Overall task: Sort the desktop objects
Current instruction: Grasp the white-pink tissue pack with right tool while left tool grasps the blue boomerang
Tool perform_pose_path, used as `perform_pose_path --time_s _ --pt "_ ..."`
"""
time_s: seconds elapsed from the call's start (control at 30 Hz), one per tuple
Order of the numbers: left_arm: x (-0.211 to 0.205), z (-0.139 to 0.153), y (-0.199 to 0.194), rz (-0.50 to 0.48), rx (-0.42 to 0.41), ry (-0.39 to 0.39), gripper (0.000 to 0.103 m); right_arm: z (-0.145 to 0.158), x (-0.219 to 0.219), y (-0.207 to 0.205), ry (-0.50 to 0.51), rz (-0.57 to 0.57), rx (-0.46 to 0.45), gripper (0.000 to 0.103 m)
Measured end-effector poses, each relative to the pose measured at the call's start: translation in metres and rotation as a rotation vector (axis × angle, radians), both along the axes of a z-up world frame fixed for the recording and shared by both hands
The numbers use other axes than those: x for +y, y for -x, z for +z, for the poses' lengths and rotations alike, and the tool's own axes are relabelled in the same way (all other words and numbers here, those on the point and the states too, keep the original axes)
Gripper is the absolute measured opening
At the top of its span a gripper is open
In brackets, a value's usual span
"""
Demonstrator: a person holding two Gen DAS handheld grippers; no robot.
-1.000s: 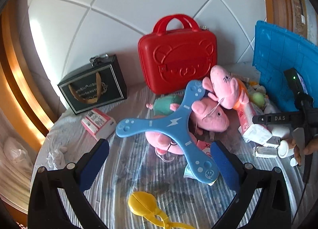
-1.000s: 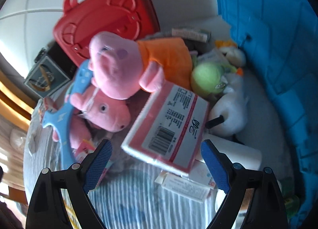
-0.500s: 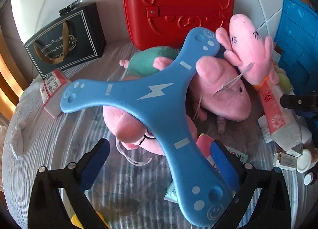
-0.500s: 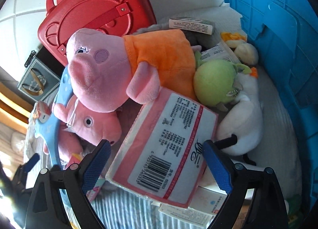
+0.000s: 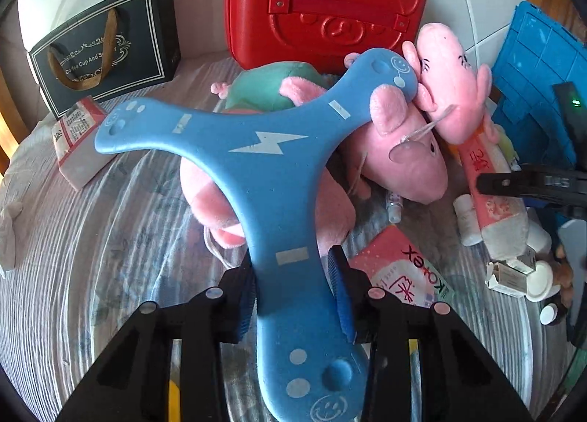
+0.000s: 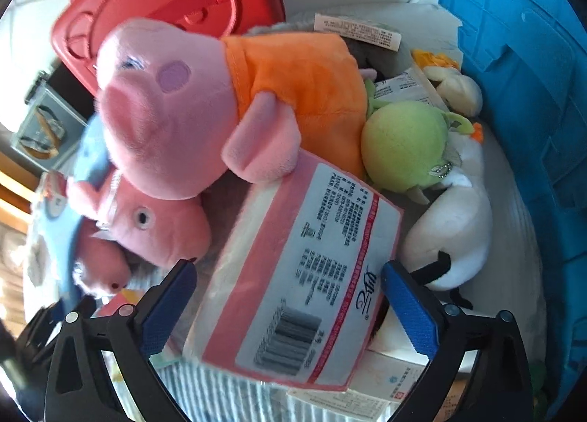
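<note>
The left tool (image 5: 291, 290) has just been closing on the near arm of the blue three-armed boomerang (image 5: 264, 154), its pads touching both edges of that arm. The right tool (image 6: 290, 306) has just been opening and stands wide, astride the pink tissue pack (image 6: 293, 275) without pressing on it. The boomerang's other arms lie across a pile of pink pig plush toys (image 5: 400, 161) on the striped cloth (image 5: 91, 238); the pack is pinned under the arm of the orange-shirted pig plush (image 6: 205, 106). A clean lift likely calls for a firm squeeze before raising the boomerang straight up, lest its far tips drag the toys. Behind stand the red case (image 5: 326, 0) and the blue crate (image 5: 532, 81).
</note>
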State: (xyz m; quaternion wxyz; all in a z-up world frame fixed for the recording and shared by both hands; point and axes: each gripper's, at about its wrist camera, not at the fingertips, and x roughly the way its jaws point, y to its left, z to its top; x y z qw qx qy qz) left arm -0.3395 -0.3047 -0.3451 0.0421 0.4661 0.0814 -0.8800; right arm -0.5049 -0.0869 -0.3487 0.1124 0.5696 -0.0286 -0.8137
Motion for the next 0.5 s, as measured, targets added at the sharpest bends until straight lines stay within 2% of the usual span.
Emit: perform_pose_path --time_s 0.07,0.17,0.27,0.33,0.5 --pt "-0.002 0.002 -0.001 0.004 0.006 -0.002 0.037 -0.009 -0.006 0.007 -0.020 -0.008 -0.040 0.103" --pt "-0.003 0.006 -0.003 -0.002 0.016 -0.006 0.037 -0.012 -0.013 0.010 -0.058 -0.001 -0.012 0.101" --pt "-0.003 0.013 -0.006 -0.024 0.034 -0.006 0.037 -0.005 -0.025 0.002 -0.104 0.093 0.057 0.086" --pt "-0.004 0.023 -0.012 -0.028 0.058 -0.006 0.036 0.004 -0.022 -0.007 -0.041 0.119 0.068 0.080" --pt "-0.007 0.055 -0.028 -0.046 0.125 0.018 0.033 0.032 -0.012 -0.037 0.025 0.153 0.126 0.079"
